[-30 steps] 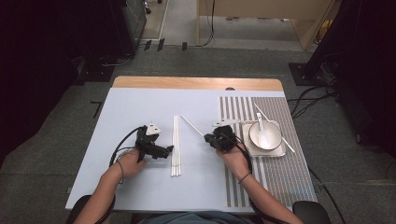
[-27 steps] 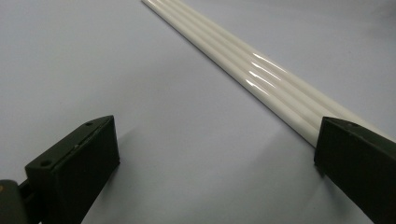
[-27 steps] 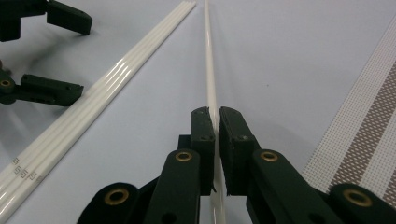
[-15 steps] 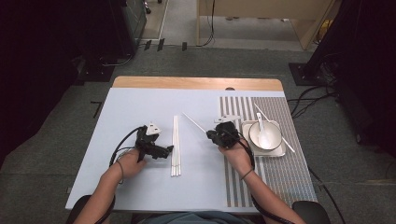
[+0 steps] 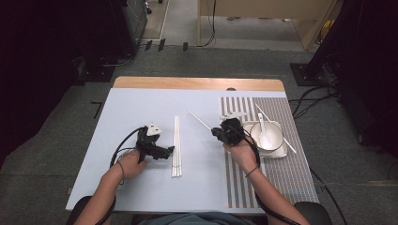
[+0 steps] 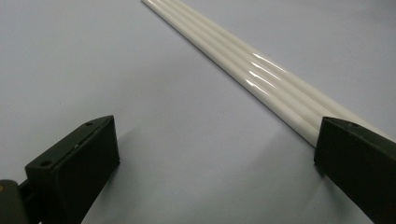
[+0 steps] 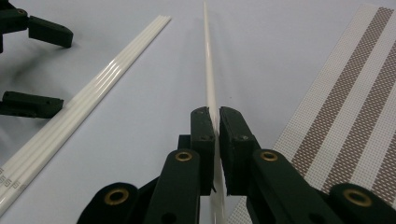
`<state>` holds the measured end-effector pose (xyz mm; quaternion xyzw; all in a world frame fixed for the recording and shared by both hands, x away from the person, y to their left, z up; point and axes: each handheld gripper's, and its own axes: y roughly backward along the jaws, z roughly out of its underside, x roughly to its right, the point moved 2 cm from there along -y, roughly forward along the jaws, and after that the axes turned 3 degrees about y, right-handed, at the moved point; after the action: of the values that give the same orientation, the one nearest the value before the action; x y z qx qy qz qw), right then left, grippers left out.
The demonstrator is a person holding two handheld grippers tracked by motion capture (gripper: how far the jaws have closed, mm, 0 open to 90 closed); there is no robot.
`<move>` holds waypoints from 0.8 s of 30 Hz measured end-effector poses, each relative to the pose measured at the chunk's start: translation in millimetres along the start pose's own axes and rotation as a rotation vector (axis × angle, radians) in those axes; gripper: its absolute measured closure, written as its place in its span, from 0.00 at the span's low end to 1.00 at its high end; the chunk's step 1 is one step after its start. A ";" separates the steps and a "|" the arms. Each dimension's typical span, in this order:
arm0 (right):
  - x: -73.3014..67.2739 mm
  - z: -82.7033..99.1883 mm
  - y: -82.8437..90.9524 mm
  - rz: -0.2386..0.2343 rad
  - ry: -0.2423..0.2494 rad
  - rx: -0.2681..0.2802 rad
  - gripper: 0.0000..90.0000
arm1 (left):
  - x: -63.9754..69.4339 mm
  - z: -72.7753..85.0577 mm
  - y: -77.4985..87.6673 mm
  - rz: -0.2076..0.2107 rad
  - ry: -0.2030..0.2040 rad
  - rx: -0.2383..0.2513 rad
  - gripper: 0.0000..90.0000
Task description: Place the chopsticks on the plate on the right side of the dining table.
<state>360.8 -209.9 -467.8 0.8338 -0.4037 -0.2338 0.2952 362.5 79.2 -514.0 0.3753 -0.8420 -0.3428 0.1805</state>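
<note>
A bundle of several white chopsticks [image 5: 177, 140] lies side by side on the pale blue table [image 5: 136, 108]. My left gripper [image 5: 168, 152] rests just left of the bundle, open. In the left gripper view, the chopsticks [image 6: 243, 65] run up to the right jaw, and nothing sits in the gripper [image 6: 210, 154]. My right gripper [image 5: 216, 132] is shut on a single white chopstick [image 5: 199, 119] that points away to the far left. The right gripper view shows the gripper [image 7: 217, 116] pinching that chopstick [image 7: 208, 70], with the bundle [image 7: 93, 93] to its left.
A striped placemat [image 5: 291, 178] covers the table's right side. On it stands a white bowl [image 5: 274, 136] with a white spoon [image 5: 264, 133], on a square plate [image 5: 281, 152]. Another chopstick [image 5: 287, 143] lies slanted by the bowl's right.
My right gripper has shifted slightly toward the far side with the single chopstick still in it. The left gripper and the bundle have stayed put.
</note>
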 end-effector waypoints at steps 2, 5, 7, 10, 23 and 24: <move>1.7 -0.8 0.8 0.004 0.004 -0.001 0.95 | 0.0 0.0 0.0 0.000 0.000 0.000 0.00; 5.3 -2.7 4.1 0.012 -0.005 -0.001 0.95 | 0.0 0.0 0.0 0.000 0.000 0.000 0.00; 7.2 -3.6 6.3 0.016 -0.006 -0.001 0.95 | 0.0 0.0 0.1 0.000 -0.001 -0.001 0.00; 9.1 -5.6 8.9 0.030 0.004 0.001 0.95 | -0.1 0.0 0.1 0.000 -0.002 -0.002 0.00; 24.5 -10.1 23.5 0.049 -0.009 0.005 0.95 | 0.0 0.0 0.1 0.000 -0.001 -0.001 0.00; 26.0 -10.3 24.4 0.050 -0.009 0.006 0.95 | 0.0 0.0 0.0 0.000 -0.001 -0.001 0.00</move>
<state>368.9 -240.1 -447.8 0.8232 -0.4267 -0.2288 0.2964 362.5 79.3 -514.0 0.3752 -0.8418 -0.3436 0.1802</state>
